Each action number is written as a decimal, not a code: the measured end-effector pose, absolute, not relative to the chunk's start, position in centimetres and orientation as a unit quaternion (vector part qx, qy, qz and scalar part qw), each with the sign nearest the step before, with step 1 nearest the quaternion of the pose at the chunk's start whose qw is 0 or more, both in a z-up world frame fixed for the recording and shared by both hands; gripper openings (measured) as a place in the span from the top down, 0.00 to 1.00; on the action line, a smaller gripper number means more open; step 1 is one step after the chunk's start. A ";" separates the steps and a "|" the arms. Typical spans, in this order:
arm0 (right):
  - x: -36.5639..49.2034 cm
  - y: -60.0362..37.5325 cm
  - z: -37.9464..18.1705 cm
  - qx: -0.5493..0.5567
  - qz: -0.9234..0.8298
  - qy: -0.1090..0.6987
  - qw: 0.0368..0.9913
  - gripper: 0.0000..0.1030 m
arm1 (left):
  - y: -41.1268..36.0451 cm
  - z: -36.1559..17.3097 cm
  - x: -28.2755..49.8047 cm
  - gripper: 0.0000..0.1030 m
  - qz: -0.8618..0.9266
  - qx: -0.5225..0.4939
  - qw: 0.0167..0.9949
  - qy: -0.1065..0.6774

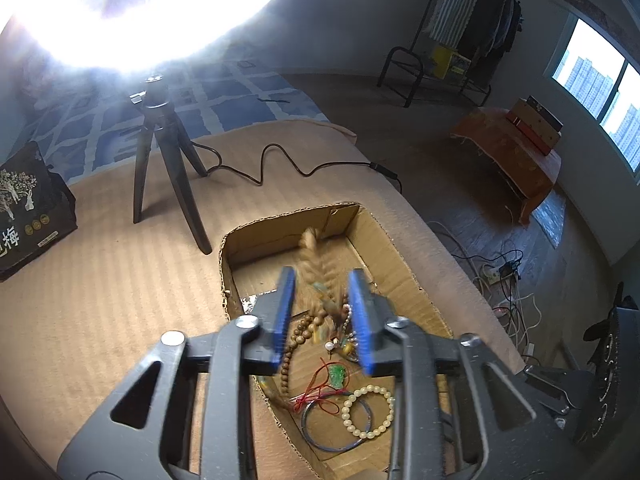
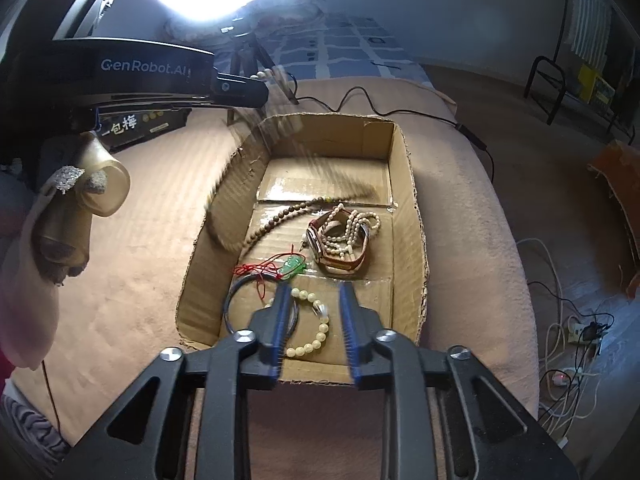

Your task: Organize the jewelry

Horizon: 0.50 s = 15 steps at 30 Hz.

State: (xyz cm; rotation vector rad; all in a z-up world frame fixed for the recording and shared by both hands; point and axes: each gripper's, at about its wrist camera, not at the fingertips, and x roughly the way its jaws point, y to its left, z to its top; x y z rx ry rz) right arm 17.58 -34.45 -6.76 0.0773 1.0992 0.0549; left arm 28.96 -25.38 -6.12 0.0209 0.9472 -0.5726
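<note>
The jewelry lies in an open cardboard box (image 2: 404,184) on a beige-covered bed. Both grippers hang over it with jaws apart and nothing pressed between the pads. A blurred string of brown beads (image 1: 316,268) shows between the fingers of the left gripper (image 1: 322,316), apparently dropping into the box. The right gripper (image 2: 314,328) stands above a cream bead bracelet (image 2: 316,332), not holding it. This looks like the release step. The next move probably calls for choosing another piece.
</note>
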 end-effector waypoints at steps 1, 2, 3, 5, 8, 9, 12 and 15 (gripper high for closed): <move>17.6 -34.4 -6.7 0.036 0.025 0.521 0.853 0.65 | -25.3 -6.1 29.0 0.62 -0.270 0.009 0.852 0.449; 17.6 -34.4 -6.6 0.035 0.024 0.518 0.854 0.61 | -25.2 -6.1 28.9 0.62 -0.271 0.007 0.852 0.448; 17.6 -34.4 -6.5 0.035 0.023 0.516 0.856 0.57 | -25.1 -6.0 28.8 0.62 -0.271 0.007 0.852 0.448; 17.5 -34.4 -6.3 0.034 0.021 0.514 0.857 0.53 | -24.9 -6.0 28.8 0.61 -0.271 0.007 0.853 0.447; 17.4 -34.4 -5.9 0.036 0.017 0.512 0.858 0.52 | -24.6 -5.8 28.4 0.61 -0.271 0.008 0.853 0.445; 17.3 -34.4 -5.8 0.036 0.017 0.511 0.859 0.52 | -24.5 -5.7 28.4 0.62 -0.271 0.008 0.854 0.444; 16.9 -34.3 -5.3 0.033 0.016 0.506 0.862 0.51 | -24.2 -5.2 27.8 0.61 -0.270 0.008 0.856 0.440; 16.5 -34.3 -4.6 0.031 0.014 0.500 0.865 0.51 | -23.7 -4.5 26.8 0.62 -0.268 0.015 0.860 0.433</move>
